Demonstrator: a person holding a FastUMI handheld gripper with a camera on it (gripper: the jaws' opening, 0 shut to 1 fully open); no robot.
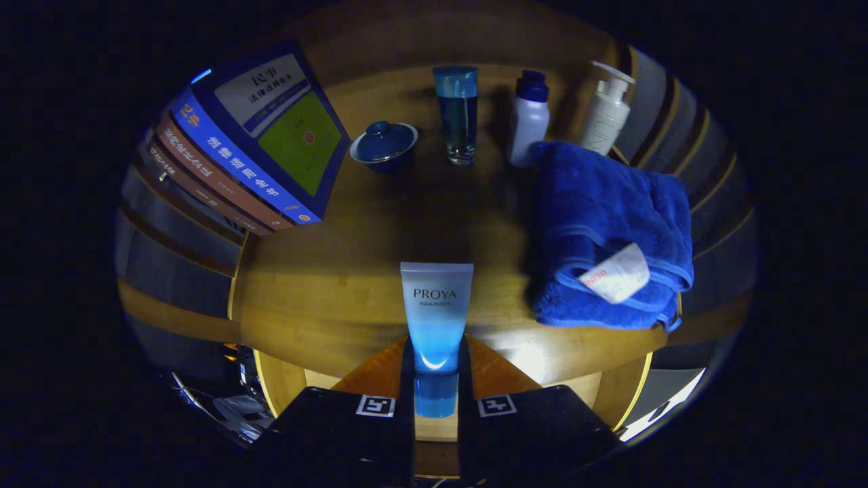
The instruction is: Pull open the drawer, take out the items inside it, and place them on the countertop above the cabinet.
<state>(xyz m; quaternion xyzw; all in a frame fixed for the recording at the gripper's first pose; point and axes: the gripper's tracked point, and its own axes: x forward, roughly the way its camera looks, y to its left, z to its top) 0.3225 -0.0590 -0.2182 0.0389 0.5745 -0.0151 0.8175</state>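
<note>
**Tube held over the worktop, ready to be set down**

The claw [435,400] pinches a cosmetic tube [436,318] by its cap end, one finger pressed to each side, so the flat crimped end points forward and away from the fingers. Held this way, the tube hangs out over the front part of the wooden worktop [325,291], and it looks to be above the surface, not resting on it, though the height is hard to judge.

The patch beneath the tube is bare, which makes it a sensible landing spot. To the right lies a folded blue towel [603,230]; to the left a stack of books [251,149] leans at the worktop's side. Along the back stand a lidded bowl [384,144], a clear tumbler [458,112], a small bottle with a dark cap [529,118] and a pump bottle [605,108], all well beyond the tube.

Below the worktop's front edge, between the fingers, a paler wooden edge shows; it may be the open drawer, but I cannot tell.
</note>
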